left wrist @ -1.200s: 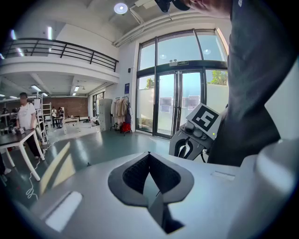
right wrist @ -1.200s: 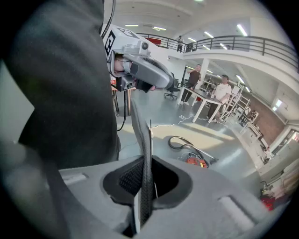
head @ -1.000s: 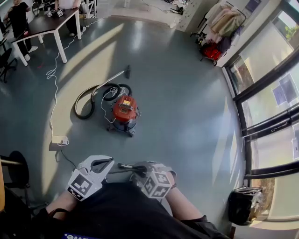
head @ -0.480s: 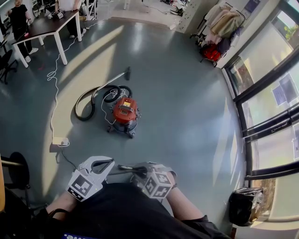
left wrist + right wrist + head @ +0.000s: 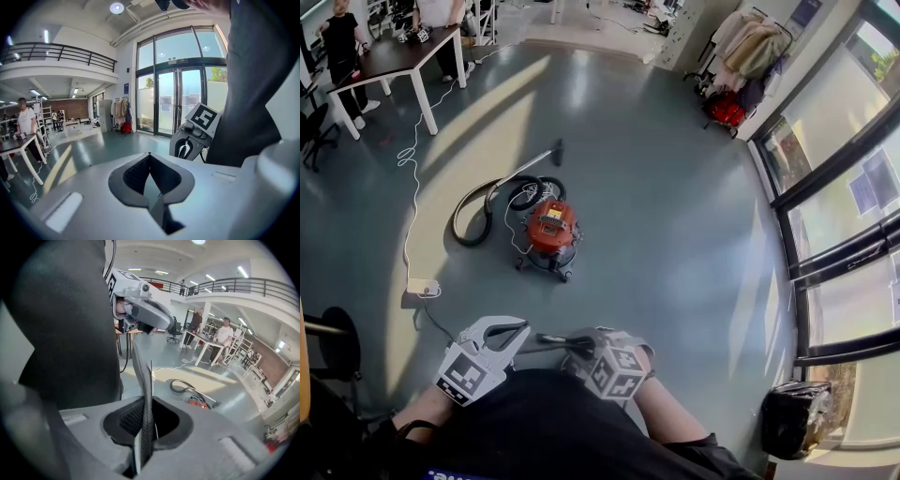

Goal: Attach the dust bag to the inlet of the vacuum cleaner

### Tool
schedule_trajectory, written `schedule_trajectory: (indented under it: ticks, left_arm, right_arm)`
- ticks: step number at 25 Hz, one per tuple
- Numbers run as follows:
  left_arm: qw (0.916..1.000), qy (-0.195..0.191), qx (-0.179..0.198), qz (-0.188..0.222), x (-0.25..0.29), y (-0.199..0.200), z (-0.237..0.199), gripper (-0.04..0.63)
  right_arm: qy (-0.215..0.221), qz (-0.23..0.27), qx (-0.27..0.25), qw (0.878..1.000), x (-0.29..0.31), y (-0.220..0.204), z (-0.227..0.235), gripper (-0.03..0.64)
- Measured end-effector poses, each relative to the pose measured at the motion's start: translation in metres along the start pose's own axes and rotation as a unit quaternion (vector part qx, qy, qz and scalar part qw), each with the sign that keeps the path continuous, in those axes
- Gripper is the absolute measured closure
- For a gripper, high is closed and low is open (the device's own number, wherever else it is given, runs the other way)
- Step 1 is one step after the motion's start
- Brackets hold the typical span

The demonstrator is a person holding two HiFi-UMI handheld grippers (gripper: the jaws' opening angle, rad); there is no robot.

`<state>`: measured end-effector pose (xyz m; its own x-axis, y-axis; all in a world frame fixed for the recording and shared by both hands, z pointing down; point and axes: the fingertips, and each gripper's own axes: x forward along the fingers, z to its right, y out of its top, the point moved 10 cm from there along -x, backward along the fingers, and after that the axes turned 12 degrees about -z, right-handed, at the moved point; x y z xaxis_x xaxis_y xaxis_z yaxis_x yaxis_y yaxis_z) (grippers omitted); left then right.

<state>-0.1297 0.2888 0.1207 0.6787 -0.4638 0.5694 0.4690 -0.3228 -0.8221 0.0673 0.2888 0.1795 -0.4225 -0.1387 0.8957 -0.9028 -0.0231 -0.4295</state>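
Observation:
The red vacuum cleaner (image 5: 551, 228) stands on the grey floor well ahead of me, its black hose (image 5: 473, 206) curled to its left; it also shows small in the right gripper view (image 5: 197, 402). Both grippers are held close against my dark torso. My right gripper (image 5: 577, 342) (image 5: 145, 427) is shut on the dust bag (image 5: 143, 380), a thin dark flat piece seen edge-on. The bag (image 5: 551, 337) reaches across to the left gripper (image 5: 523, 330) (image 5: 150, 180), whose jaws are shut. Whether the left jaws pinch the bag's far end I cannot tell.
A white cable runs from a power strip (image 5: 422, 287) on the floor towards a table (image 5: 389, 47) with people at the back left. A black bin (image 5: 792, 412) stands by the glass doors (image 5: 834, 187) on the right. A clothes rack (image 5: 741, 56) is far right.
The vacuum cleaner and floor sit slightly lower in the head view as the camera shifted. Both grippers and the bag keep their places.

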Motion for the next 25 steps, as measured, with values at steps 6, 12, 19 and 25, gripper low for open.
schedule_trajectory:
  ticks: [6, 12, 19, 25]
  left_arm:
    - [0.9999, 0.011, 0.003, -0.001, 0.011, 0.01, 0.004, 0.583]
    - [0.9997, 0.022, 0.007, -0.003, 0.024, 0.025, 0.017, 0.583]
    - [0.9992, 0.038, 0.005, -0.009, 0.042, 0.039, 0.038, 0.583]
    - [0.9987, 0.049, 0.0, -0.009, 0.057, 0.044, 0.051, 0.583]
  right_arm:
    - [-0.005, 0.006, 0.001, 1.0, -0.004, -0.015, 0.009, 0.6]
    - [-0.003, 0.013, -0.005, 1.0, -0.013, -0.037, 0.014, 0.6]
    - [0.003, 0.018, -0.018, 1.0, -0.021, -0.067, 0.017, 0.6]
    - [0.007, 0.018, -0.032, 0.999, -0.026, -0.083, 0.019, 0.6]
